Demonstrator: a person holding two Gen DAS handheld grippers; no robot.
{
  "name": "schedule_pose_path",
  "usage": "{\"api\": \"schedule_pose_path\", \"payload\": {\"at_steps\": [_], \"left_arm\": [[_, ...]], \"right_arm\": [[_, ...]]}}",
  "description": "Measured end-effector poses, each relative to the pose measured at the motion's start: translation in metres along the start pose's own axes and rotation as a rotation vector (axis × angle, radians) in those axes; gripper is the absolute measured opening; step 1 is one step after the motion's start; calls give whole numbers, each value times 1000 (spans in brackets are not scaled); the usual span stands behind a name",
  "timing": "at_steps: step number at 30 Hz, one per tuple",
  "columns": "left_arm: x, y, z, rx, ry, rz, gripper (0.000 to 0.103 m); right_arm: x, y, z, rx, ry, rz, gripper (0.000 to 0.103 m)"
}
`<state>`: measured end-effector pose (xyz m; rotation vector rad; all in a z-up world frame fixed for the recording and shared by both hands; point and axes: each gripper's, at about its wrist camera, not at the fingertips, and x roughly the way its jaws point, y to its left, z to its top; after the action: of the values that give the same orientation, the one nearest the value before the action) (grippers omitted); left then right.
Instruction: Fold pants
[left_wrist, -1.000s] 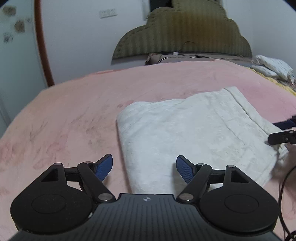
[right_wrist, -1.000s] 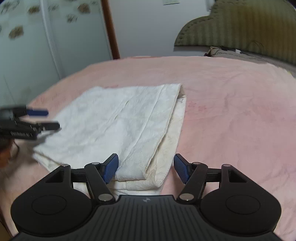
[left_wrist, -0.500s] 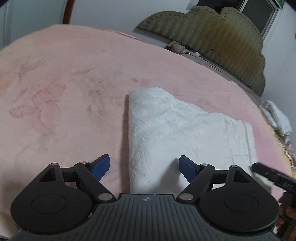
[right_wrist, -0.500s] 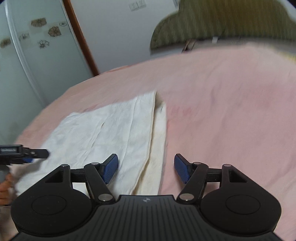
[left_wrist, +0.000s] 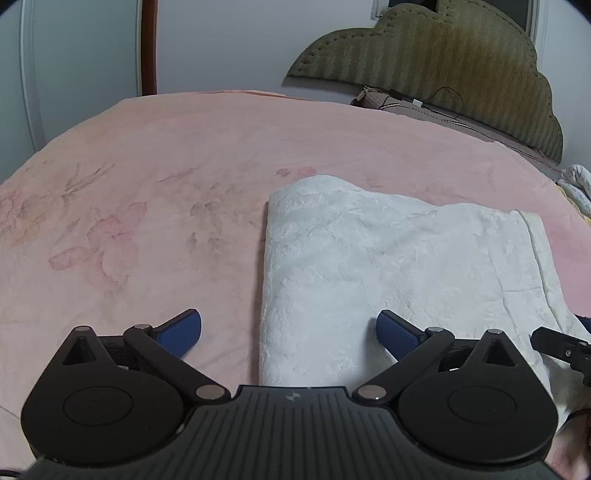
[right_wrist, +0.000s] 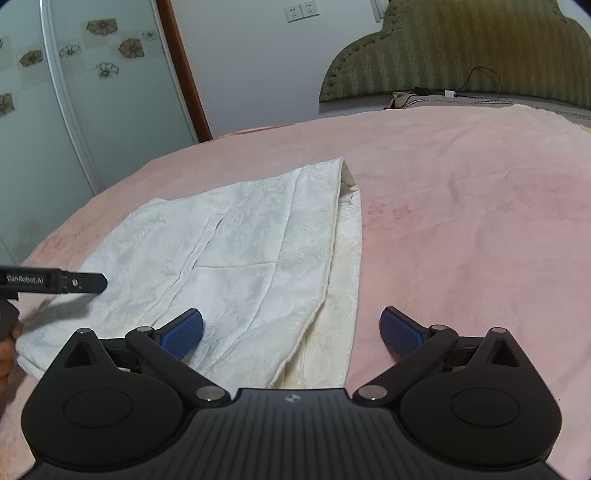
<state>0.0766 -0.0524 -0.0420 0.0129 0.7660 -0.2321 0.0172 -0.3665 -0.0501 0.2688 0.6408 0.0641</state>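
Pants (left_wrist: 388, 273) folded, edges between open jaws

A bed (right_wrist: 480, 206) under a pink floral blanket, its olive scalloped headboard (right_wrist: 461, 51) against a white wall (right_wrist: 251, 66), beside a flower-patterned wardrobe door (right_wrist: 110, 85).

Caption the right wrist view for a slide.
Open right gripper poised over the near edge of folded white pants on a pink bedspread.

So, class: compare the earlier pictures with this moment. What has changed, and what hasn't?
Both tools' jaws have just been opening wider: the left tool and the right tool each straddle a near corner of the folded white pants, gripping nothing. The pants stayed flat on the pink bedspread.
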Motion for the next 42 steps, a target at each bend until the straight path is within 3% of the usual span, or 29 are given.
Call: {"api": "schedule_pose_path", "payload": {"at_steps": [12,20,27,37,42], "left_arm": [[1,5,-6,-25,-11,-11,103],[-5,2,-24,0,-110,8,103],[-9,-2,-28,-4,-127,26,103],[-7,6,-28,-41,-118,-8,103],[-8,6,-28,-42,-118,-9,103]], "right_arm": [[-1,-5,0,27,-7,19,103],[-2,-8,1,45,-13,28,103],[-2,-11,1,60,-19,41,103],[-7,-30,0,164,-54,125,103],[-7,-28,1,154,-52,114,103]]}}
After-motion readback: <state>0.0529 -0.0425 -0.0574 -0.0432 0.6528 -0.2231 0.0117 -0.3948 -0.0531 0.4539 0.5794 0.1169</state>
